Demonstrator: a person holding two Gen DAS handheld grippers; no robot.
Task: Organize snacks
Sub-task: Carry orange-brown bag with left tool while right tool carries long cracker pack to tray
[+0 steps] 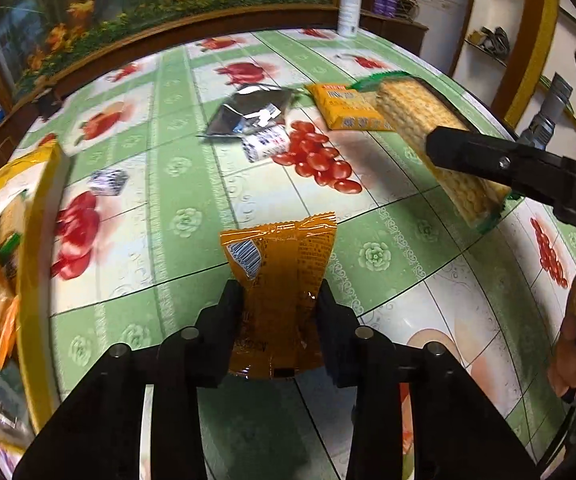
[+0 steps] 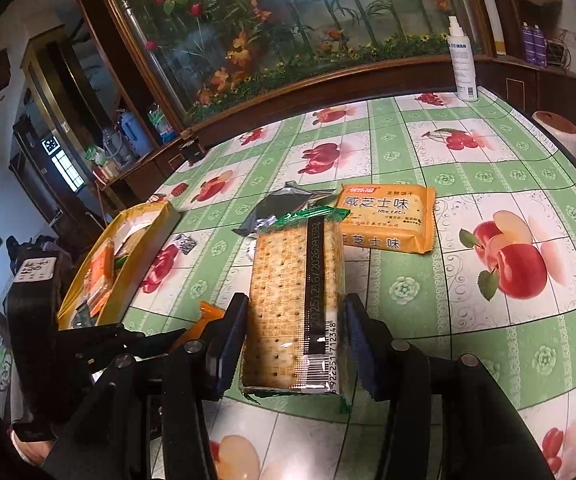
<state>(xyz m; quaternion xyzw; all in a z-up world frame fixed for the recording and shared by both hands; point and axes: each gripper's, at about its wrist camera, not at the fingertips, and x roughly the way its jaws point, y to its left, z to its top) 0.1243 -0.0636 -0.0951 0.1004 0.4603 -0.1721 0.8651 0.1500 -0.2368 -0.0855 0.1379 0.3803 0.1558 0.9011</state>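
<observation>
The yellow box [image 2: 144,240] already holds several packets. The left gripper [image 1: 280,300] is clamped on an orange packet [image 1: 278,280] and the right gripper [image 2: 294,320] on a cracker pack [image 2: 296,304]; a yellow biscuit pack [image 2: 388,216], a silver pouch [image 1: 248,114] and two small candies [image 1: 264,146] are left on the table [image 2: 488,340]

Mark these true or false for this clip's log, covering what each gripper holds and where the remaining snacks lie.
1. The left gripper holds an orange snack packet. True.
2. The right gripper is empty. False: it grips a cracker pack with green ends.
3. The yellow box already contains snacks. True.
4. The spray bottle lies on its side. False: it stands upright at the table's far edge.
5. A yellow biscuit pack lies on the table. True.
</observation>
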